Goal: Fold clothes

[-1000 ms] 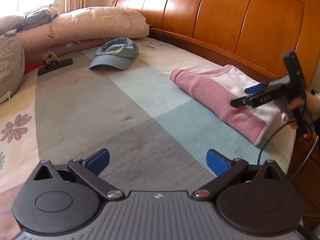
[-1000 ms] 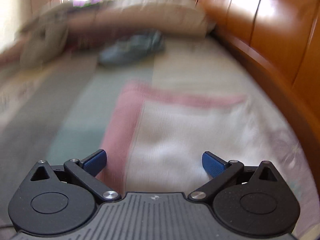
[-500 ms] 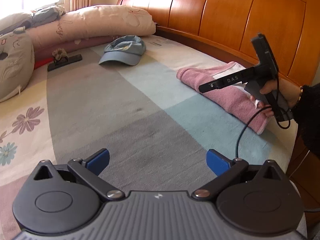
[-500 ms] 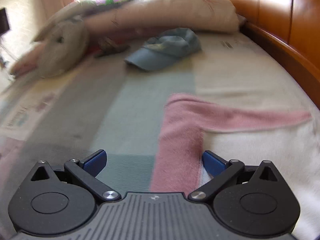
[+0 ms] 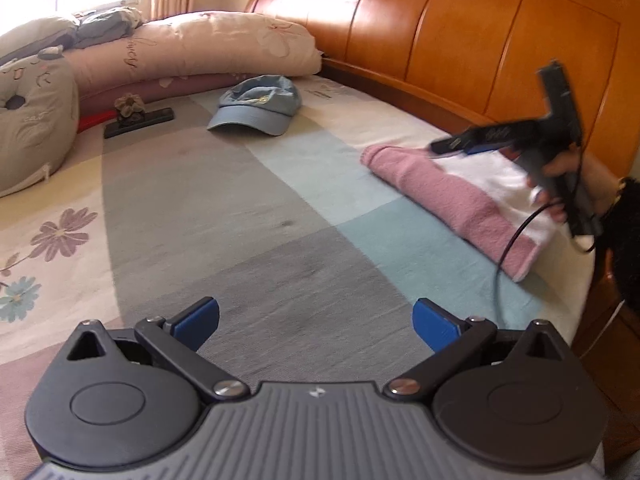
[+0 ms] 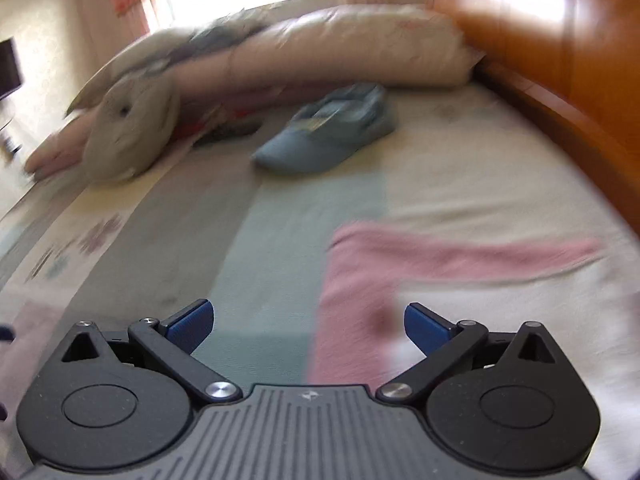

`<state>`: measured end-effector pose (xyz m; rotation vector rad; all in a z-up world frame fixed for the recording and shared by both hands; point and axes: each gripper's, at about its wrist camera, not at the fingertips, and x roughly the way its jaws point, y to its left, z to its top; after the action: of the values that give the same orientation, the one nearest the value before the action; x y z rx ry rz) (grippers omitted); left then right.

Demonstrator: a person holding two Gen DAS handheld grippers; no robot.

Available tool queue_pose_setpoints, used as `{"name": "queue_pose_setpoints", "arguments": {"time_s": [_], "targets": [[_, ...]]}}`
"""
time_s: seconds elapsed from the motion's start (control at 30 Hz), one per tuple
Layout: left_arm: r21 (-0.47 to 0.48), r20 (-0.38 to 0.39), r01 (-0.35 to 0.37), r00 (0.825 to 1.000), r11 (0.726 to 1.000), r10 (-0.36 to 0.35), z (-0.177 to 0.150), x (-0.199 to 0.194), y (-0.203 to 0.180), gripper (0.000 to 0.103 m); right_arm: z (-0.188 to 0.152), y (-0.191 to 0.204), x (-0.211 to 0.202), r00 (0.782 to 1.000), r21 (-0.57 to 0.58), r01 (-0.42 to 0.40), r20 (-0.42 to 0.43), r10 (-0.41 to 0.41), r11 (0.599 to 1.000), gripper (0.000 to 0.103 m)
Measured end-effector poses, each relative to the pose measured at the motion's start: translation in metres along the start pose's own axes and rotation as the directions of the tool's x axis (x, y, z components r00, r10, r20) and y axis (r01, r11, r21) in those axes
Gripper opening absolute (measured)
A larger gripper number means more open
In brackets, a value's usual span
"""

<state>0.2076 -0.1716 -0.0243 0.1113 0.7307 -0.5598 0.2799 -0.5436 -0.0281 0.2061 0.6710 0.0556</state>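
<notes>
Item under task: a pink and white garment [image 5: 452, 196], lying on the bed [image 5: 248, 216] near the wooden headboard [image 5: 460, 40], toward the bed's right edge as the left wrist view shows it. It lies as a compact, layered bundle with a rolled pink edge along the side facing the open bed and white cloth on top. In the right wrist view the same item [image 6: 460, 280] shows a pink border turning a corner around a white field, flat and without loose ends in view; that picture is blurred, so finer creases cannot be read.

Judgement on progress: the garment already lies in a folded state. Whether a further fold is intended cannot be settled from these pictures. No other unfolded clothing is in view on the bed.

Right gripper [image 6: 306, 324]: jaws wide apart, holding nothing, hovering just above the near corner of the garment. The left wrist view shows it [image 5: 472, 144] over the bundle, held by a hand [image 5: 568, 176], motion-blurred.

Left gripper [image 5: 316, 322]: jaws wide apart, empty, over bare grey and blue bedsheet, well apart from the garment.

Surroundings: a blue cap [image 5: 258, 106] lies farther up the bed, apart from the garment; pillows [image 5: 192, 52] line the far end beneath a window.
</notes>
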Motion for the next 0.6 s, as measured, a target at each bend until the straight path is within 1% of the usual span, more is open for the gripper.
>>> {"name": "queue_pose_setpoints", "arguments": {"time_s": [0.07, 0.1, 0.13, 0.23, 0.37, 0.5, 0.6], "targets": [[-0.009, 0.003, 0.005, 1.000, 1.000, -0.005, -0.001, 0.000, 0.001, 0.102, 0.004, -0.010, -0.005, 0.999, 0.023, 0.036, 0.017, -0.037, 0.999, 0.103], [-0.016, 0.000, 0.011, 1.000, 1.000, -0.011, -0.001, 0.000, 0.001, 0.102, 0.004, -0.023, -0.002, 0.997, 0.059, 0.070, 0.015, -0.071, 0.996, 0.103], [-0.017, -0.003, 0.015, 1.000, 1.000, -0.015, -0.002, 0.000, 0.001, 0.102, 0.002, -0.039, 0.005, 0.993, 0.098, 0.118, -0.008, -0.117, 0.988, 0.103], [-0.002, -0.005, 0.003, 1.000, 1.000, -0.004, -0.004, -0.001, -0.001, 0.102, -0.011, -0.064, 0.024, 0.982, 0.122, 0.183, -0.070, -0.175, 0.976, 0.103], [0.035, 0.014, -0.021, 1.000, 0.999, 0.021, -0.006, -0.007, -0.008, 0.102, -0.008, -0.042, 0.006, 0.977, 0.100, 0.207, -0.075, -0.200, 0.973, 0.103], [0.064, 0.036, -0.022, 0.999, 0.998, 0.020, -0.009, -0.021, -0.013, 0.102, -0.018, -0.008, -0.022, 0.994, 0.077, 0.105, -0.043, -0.102, 0.991, 0.103], [0.104, 0.067, -0.036, 0.997, 0.994, 0.029, -0.013, -0.032, -0.018, 0.102, -0.035, 0.008, -0.031, 0.995, 0.049, 0.084, -0.065, -0.081, 0.995, 0.103]]}}
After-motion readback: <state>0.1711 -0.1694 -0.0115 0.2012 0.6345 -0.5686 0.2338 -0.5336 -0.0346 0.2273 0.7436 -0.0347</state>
